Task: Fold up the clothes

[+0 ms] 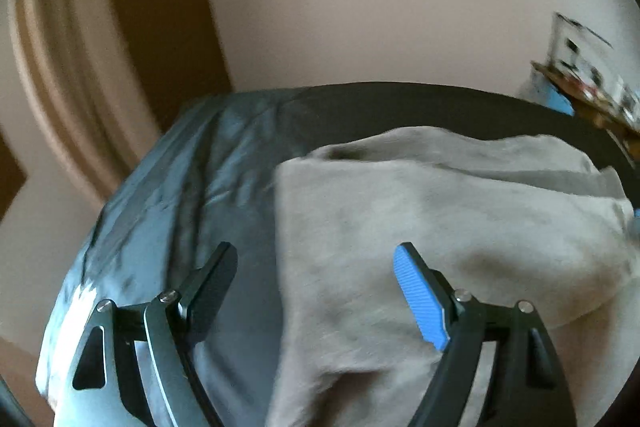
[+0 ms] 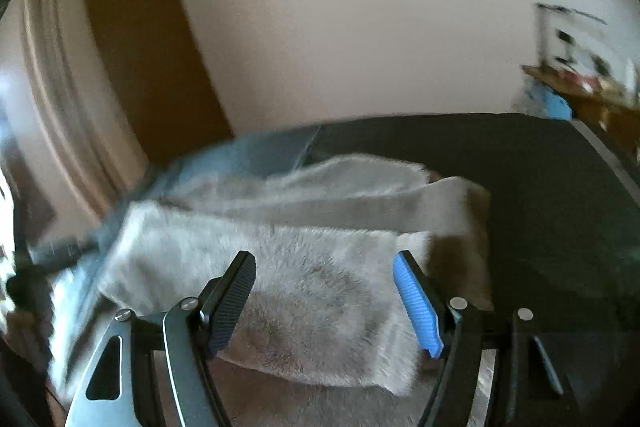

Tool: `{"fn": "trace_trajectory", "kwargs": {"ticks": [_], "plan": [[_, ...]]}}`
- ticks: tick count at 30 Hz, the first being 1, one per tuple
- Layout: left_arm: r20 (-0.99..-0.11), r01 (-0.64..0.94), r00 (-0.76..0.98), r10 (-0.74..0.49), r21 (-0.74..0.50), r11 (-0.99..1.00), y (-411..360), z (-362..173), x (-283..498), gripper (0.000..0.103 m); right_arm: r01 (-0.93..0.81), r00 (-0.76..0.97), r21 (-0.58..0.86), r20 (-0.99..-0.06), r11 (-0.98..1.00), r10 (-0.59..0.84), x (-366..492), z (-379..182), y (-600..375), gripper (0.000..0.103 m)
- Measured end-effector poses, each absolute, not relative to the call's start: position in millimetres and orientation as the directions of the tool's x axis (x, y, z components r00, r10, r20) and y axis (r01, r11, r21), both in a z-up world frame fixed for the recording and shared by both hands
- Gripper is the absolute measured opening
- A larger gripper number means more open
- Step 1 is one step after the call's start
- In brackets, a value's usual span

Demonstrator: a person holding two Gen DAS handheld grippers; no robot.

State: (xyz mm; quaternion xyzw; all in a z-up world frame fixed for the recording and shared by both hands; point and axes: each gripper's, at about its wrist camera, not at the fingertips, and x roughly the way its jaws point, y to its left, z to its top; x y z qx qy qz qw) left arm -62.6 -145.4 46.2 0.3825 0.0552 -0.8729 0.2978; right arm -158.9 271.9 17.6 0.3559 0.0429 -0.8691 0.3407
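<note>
Grey, soft cloth, a garment [image 2: 304,291] of some fleecy or jersey kind, lies heaped on a dark counter [image 2: 540,187] with at least one layer lapped over another; I can't tell whether that lapping is a fold made on purpose or just how it fell. I judge it light and limp: it will sag and drag when lifted, and a thick doubled edge will grip better than a single slack layer. From the left wrist view, the straight edge [image 1: 280,227] running down its near side looks the cleanest place for me to take hold; from the right, the near corner [image 2: 400,383].

My left gripper [image 1: 316,295] is spread wide, holding nothing, one finger over the bluish sheet [image 1: 168,195] beside the garment and the other over the grey cloth. My right gripper [image 2: 324,303] is likewise wide apart and empty, straddling the near flap. Whether either finger touches the fabric I can't tell.
</note>
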Motion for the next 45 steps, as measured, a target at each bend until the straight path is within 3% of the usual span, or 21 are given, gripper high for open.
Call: {"fn": "trace_trajectory", "kwargs": {"ticks": [3, 7, 10, 13, 17, 22, 29, 38, 45], "plan": [[-0.715, 0.541, -0.508, -0.481, 0.171, -0.824, -138, 32, -92, 0.084, 0.591, -0.520, 0.083, -0.721, -0.803, -0.457, -172, -4, 259, 0.073], [-0.758, 0.566, -0.467, -0.456, 0.140, -0.813, -154, 7, -104, 0.085, 0.588, -0.532, 0.028, -0.740, -0.808, -0.413, -176, -22, 263, 0.073], [-0.754, 0.590, -0.466, -0.463, 0.125, -0.798, -162, 1, -98, 0.097, 0.600, -0.555, -0.037, -0.739, -0.799, -0.383, -170, -29, 262, 0.073], [-0.767, 0.608, -0.456, -0.452, 0.102, -0.787, -173, -4, -99, 0.099, 0.598, -0.567, -0.073, -0.743, -0.798, -0.357, -168, -30, 259, 0.074], [-0.773, 0.637, -0.454, -0.442, 0.065, -0.768, -193, 8, -98, 0.099, 0.600, -0.565, -0.071, -0.743, -0.797, -0.360, -164, -27, 262, 0.075], [-0.759, 0.654, -0.410, -0.506, 0.143, -0.743, -211, 21, -117, 0.099, 0.604, -0.559, -0.060, -0.743, -0.795, -0.368, -166, -29, 262, 0.076], [-0.787, 0.644, -0.309, -0.534, 0.241, -0.726, -223, -10, -150, 0.099, 0.610, -0.547, -0.039, -0.744, -0.792, -0.384, -168, -30, 261, 0.078], [-0.790, 0.673, -0.304, -0.533, 0.218, -0.707, -236, -13, -150, 0.103, 0.614, -0.537, -0.027, -0.747, -0.789, -0.392, -170, -31, 263, 0.079], [-0.779, 0.624, -0.352, -0.518, 0.217, -0.750, -196, 8, -117, 0.103, 0.613, -0.533, -0.016, -0.746, -0.790, -0.399, -170, -31, 264, 0.079]]}}
